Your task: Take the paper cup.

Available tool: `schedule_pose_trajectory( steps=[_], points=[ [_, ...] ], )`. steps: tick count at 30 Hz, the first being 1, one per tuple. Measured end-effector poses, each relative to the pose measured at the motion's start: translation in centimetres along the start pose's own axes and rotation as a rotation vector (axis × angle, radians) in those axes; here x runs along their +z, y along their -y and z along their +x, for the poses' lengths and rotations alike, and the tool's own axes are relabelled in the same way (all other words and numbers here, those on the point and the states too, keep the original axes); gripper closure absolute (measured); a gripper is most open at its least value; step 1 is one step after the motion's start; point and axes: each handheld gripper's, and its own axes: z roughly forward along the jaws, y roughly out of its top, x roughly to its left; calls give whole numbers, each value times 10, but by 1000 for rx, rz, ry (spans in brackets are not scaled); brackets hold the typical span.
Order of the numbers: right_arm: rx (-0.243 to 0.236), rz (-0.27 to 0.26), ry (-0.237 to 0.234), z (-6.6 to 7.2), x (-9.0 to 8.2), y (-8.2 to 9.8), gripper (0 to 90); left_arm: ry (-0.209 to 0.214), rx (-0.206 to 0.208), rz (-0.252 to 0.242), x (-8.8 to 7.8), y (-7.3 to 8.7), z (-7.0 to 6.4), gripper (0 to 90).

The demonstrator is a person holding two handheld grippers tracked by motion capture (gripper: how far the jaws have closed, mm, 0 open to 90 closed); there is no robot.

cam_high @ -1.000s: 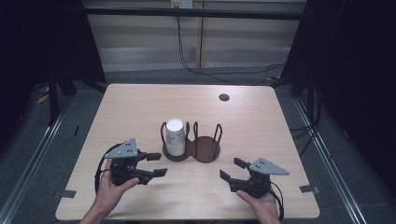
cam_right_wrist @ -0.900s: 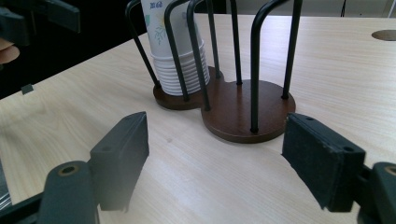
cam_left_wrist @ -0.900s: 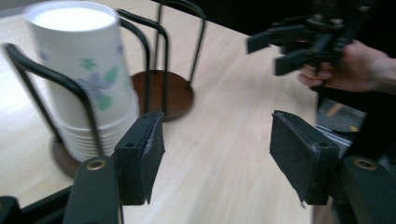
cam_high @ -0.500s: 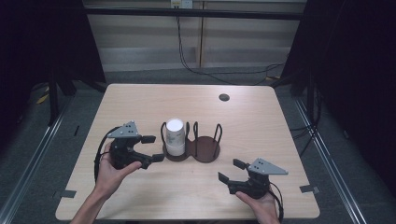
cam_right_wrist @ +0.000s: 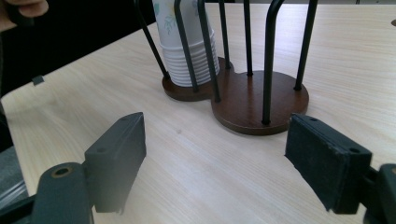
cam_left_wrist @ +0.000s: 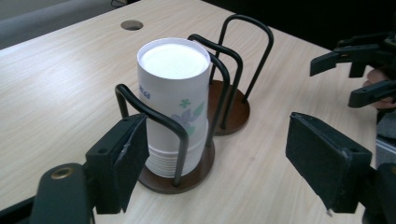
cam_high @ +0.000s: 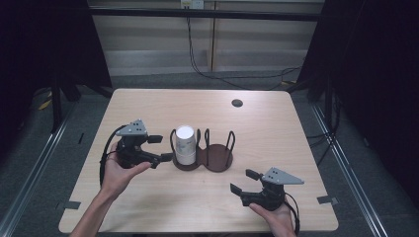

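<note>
A stack of white paper cups [cam_high: 185, 144] with a small floral print stands upside down in the left ring of a two-place cup holder [cam_high: 217, 159], a brown base with black wire hoops. The right ring is empty. My left gripper [cam_high: 161, 148] hovers just left of the stack; its jaws have just opened from shut and eased in slightly, with nothing held. In the left gripper view the cups [cam_left_wrist: 173, 93] sit ahead of the left jaw. My right gripper [cam_high: 243, 181] rests near the front right edge, its jaws just opened wider and empty, facing the holder [cam_right_wrist: 261, 100].
A round cable hole [cam_high: 237, 103] sits in the tabletop at the far right. The wooden table [cam_high: 148, 207] has rounded corners, with dark floor, rails and cables around it. In the left gripper view the right gripper [cam_left_wrist: 359, 70] shows at the right edge.
My left gripper moved away from the person toward the cup stack, rose a little, and its jaws went from shut to open. The right gripper's jaws widened; that hand stayed put.
</note>
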Motion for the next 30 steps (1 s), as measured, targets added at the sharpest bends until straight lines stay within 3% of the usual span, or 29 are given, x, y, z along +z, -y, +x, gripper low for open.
schedule_pose_trajectory(
  steps=[11, 20, 30],
  points=[
    [-13, -1, 12, 0, -1, 0, 192, -7, 11, 62, 13, -19, 14, 245],
    [-17, 3, 10, 0, 0, 0, 193, 3, 17, 66, 19, -32, 23, 275],
    [-22, 7, 2, 1, 0, 1, 191, 18, 48, 139, 37, -45, 27, 234]
  ],
)
